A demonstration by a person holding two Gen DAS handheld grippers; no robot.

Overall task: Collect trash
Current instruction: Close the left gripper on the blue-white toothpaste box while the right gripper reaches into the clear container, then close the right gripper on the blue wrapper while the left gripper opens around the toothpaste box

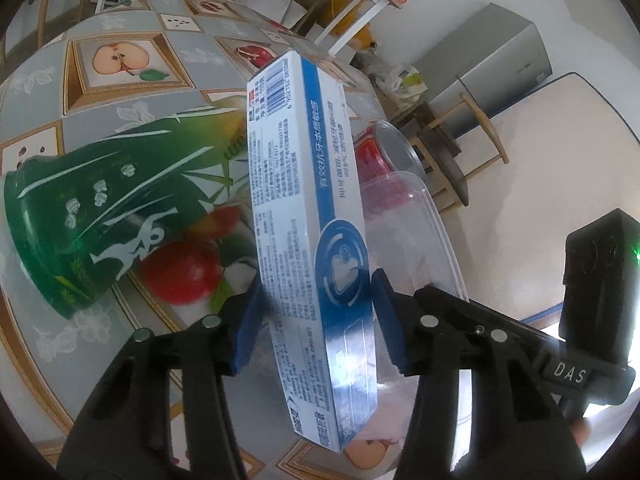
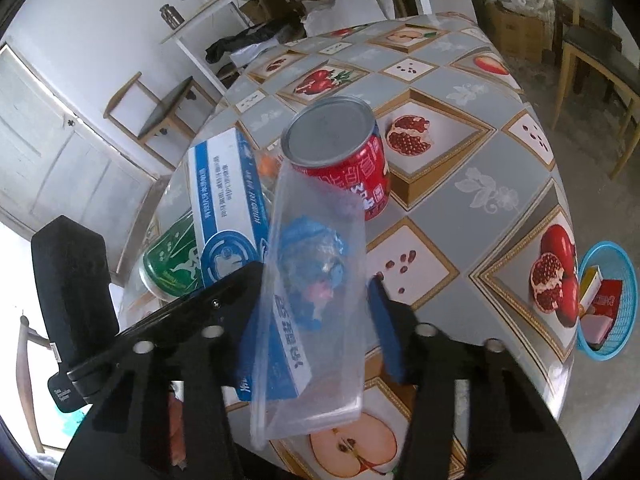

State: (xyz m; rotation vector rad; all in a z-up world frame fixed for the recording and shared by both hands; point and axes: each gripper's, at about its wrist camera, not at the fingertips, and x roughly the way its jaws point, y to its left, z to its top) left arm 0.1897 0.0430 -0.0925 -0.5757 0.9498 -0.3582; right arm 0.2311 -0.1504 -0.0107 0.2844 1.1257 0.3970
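Note:
A long white and blue toothpaste box (image 1: 304, 200) stands between the blue pads of my left gripper (image 1: 317, 280), which press on both of its sides. To its right, my right gripper (image 2: 316, 300) is shut on a clear plastic container (image 2: 320, 280), held tilted over the table. The same container (image 1: 408, 220) shows beside the box in the left wrist view, and the box (image 2: 224, 200) in the right wrist view. A green cup (image 1: 100, 220) lies on its side at the left. A red can (image 2: 348, 160) stands behind the container. Something blue shows blurred through the clear wall.
The table carries a grey fruit-pattern cloth (image 2: 500, 152). A blue basket (image 2: 629, 312) holding small boxes sits past the table's right edge. Wooden chairs (image 2: 592, 56) stand beyond the table, and a grey cabinet (image 1: 492, 64) is against the wall.

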